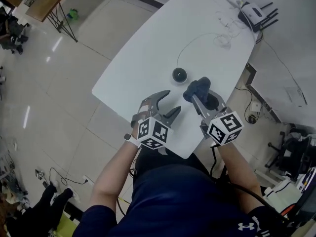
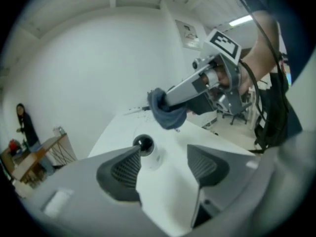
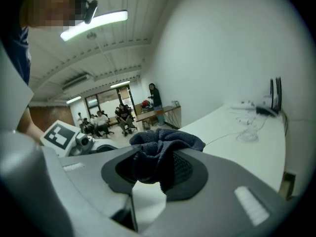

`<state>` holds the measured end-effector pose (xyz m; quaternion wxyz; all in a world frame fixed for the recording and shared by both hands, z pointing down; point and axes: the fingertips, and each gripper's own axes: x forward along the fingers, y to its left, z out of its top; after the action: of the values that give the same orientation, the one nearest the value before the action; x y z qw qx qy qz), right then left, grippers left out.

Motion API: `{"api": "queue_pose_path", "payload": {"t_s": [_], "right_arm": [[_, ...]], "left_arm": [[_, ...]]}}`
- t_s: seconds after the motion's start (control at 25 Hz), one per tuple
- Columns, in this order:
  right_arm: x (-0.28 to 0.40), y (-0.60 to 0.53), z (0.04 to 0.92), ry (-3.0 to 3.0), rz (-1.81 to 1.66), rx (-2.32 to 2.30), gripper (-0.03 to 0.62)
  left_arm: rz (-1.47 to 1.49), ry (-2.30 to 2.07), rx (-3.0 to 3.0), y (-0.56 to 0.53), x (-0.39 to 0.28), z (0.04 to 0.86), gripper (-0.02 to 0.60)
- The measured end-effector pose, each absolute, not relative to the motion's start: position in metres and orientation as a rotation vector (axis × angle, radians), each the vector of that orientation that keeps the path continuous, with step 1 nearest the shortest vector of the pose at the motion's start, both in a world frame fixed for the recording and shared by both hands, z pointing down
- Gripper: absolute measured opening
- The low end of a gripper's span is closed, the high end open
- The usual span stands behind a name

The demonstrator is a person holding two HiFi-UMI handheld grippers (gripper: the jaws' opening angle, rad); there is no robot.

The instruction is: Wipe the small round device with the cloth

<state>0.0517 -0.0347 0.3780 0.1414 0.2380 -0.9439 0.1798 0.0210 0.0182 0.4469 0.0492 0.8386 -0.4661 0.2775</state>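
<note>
The small round device, white with a black dome lens, stands on the white table; a thin cable runs from it toward the far end. My left gripper is open just short of the device, nothing between its pads. My right gripper is shut on a dark blue cloth, held just right of the device. In the right gripper view the cloth bunches between the jaws. From the left gripper view the cloth hangs above and beyond the device.
A router with antennas and loose white cables lie at the table's far end. A round dark hole sits in the table under my right gripper. The near table edge is close to my body.
</note>
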Motion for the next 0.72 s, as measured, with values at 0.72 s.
{"api": "queue_pose_path", "payload": {"t_s": [0.72], "right_arm": [[-0.026,-0.059,0.417,-2.447,-0.253,0.622,0.123]], "left_arm": [[1.313,-0.88,2.794,-0.065,-0.011,0.49,0.23]]}}
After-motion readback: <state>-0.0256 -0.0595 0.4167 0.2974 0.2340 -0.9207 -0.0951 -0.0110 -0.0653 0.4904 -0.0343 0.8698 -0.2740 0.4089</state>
